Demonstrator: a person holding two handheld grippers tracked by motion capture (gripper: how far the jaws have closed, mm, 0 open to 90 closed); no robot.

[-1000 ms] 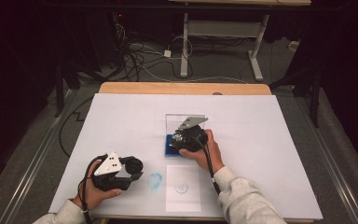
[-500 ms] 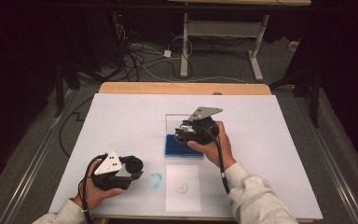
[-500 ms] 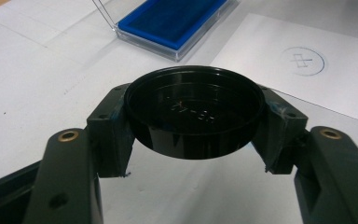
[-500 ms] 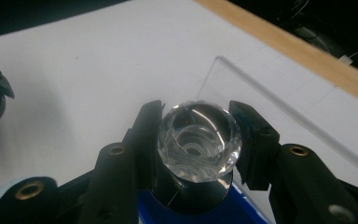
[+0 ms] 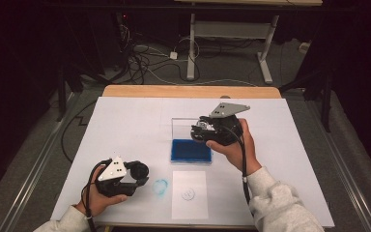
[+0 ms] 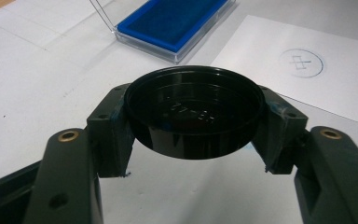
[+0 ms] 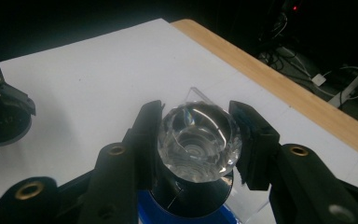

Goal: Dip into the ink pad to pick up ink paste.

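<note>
My left gripper [image 5: 137, 175] rests near the table's front left, shut on a round black cap [image 6: 193, 112] held flat between its jaws. Over the far right corner of the blue-lined clear case [image 5: 191, 150] my right gripper [image 5: 202, 130] hangs in the air. It is shut on a clear faceted glass piece [image 7: 199, 140] that sits on a black round base. The case's clear lid [image 7: 200, 95] stands open behind it. The cap [image 7: 2, 122] in the left gripper also appears far left in the right gripper view.
A white sheet [image 5: 189, 193] with a circled cross [image 6: 301, 63] lies at the front, just before the case. A faint blue ring [image 5: 161, 186] is marked on the white table cover between the sheet and the left gripper. The wooden table edge [image 5: 188, 91] runs along the back.
My right gripper has risen from the blue case and moved a little farther back and right, carrying the glass piece. The left gripper has stayed put.
</note>
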